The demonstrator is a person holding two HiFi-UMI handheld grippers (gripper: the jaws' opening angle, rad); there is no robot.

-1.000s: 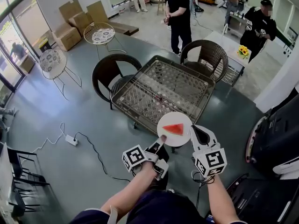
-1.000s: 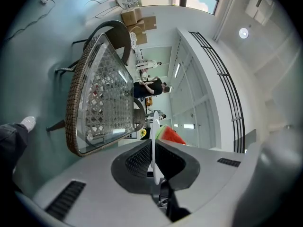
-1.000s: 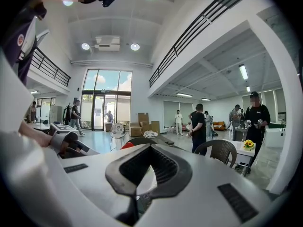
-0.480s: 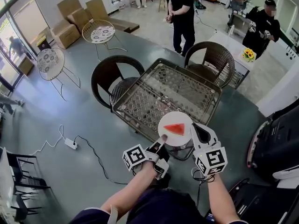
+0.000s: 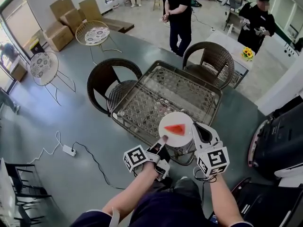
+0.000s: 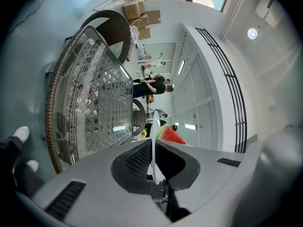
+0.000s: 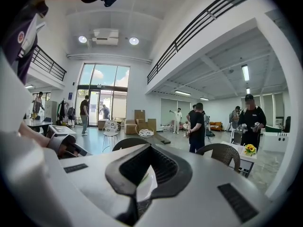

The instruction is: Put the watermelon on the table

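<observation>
Above the table's (image 5: 189, 86) near corner: plate (image 5: 168, 122), watermelon (image 5: 175, 129) aboard.
My grip: left fingers (image 6: 137, 162) and right fingers (image 7: 161, 167) pinch opposite rims.
Handling: probably slick plate, loose slice; hold level.

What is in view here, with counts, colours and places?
plate: one, white, held at table's near edge
watermelon slice: one, red, on the plate
table: one, glass top, wicker rim, centre
wicker chairs: two, dark brown, beside the table
wire chairs: two, patterned seats, left background
cardboard boxes: several, brown, far left
power strip: one, white, floor, left
sunflowers: one bunch, yellow, far right
people: several, mostly dark clothes, background
left gripper: one, grey, fingers shut on plate's near-left edge
right gripper: one, grey, fingers shut on plate's right edge
</observation>
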